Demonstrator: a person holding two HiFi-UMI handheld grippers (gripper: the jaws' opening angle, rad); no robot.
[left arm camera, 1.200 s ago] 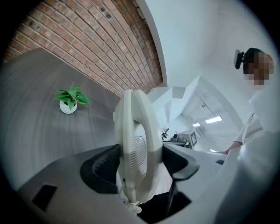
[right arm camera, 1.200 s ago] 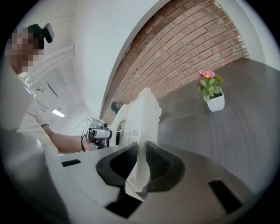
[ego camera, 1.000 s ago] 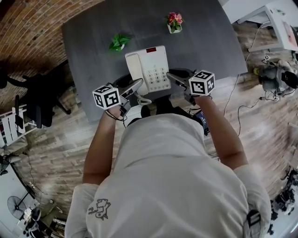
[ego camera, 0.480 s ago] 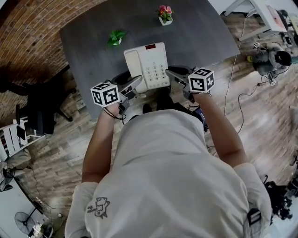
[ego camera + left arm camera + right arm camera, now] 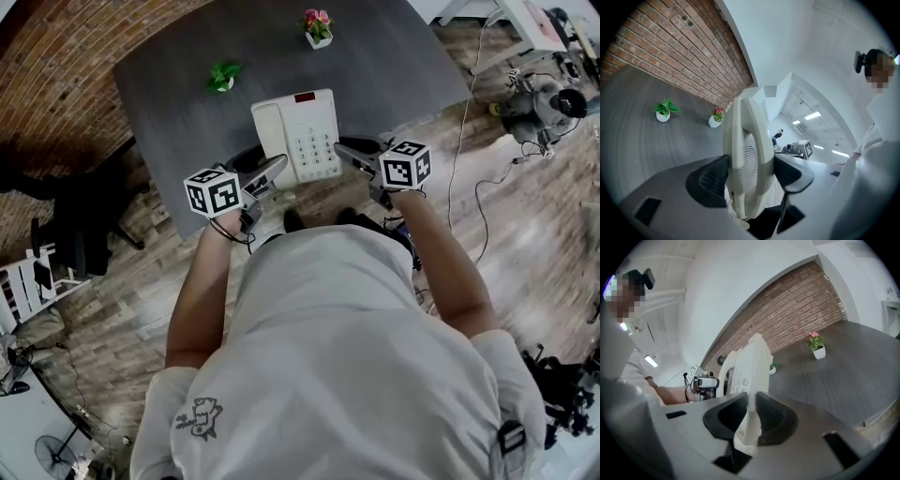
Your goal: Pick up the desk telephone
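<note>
The white desk telephone (image 5: 298,131), with handset on its left and keypad on its right, hangs over the near part of the dark grey table (image 5: 394,56), held from both sides. My left gripper (image 5: 278,167) is shut on its handset side; in the left gripper view the pads press the telephone (image 5: 747,159) edge-on at my left gripper (image 5: 750,173). My right gripper (image 5: 345,152) is shut on the keypad side. The right gripper view shows the thin edge of the telephone (image 5: 750,376) pinched in my right gripper (image 5: 752,416).
A small green plant (image 5: 222,75) and a pot of pink flowers (image 5: 317,24) stand at the far part of the table. A black office chair (image 5: 84,216) is left of it, beside a brick wall (image 5: 56,56). Cables and equipment (image 5: 539,98) lie on the wooden floor at the right.
Both grippers have carried the telephone a little up and toward the table's near edge; the two plants have slid left and up in the head view. Both grips are unchanged.
</note>
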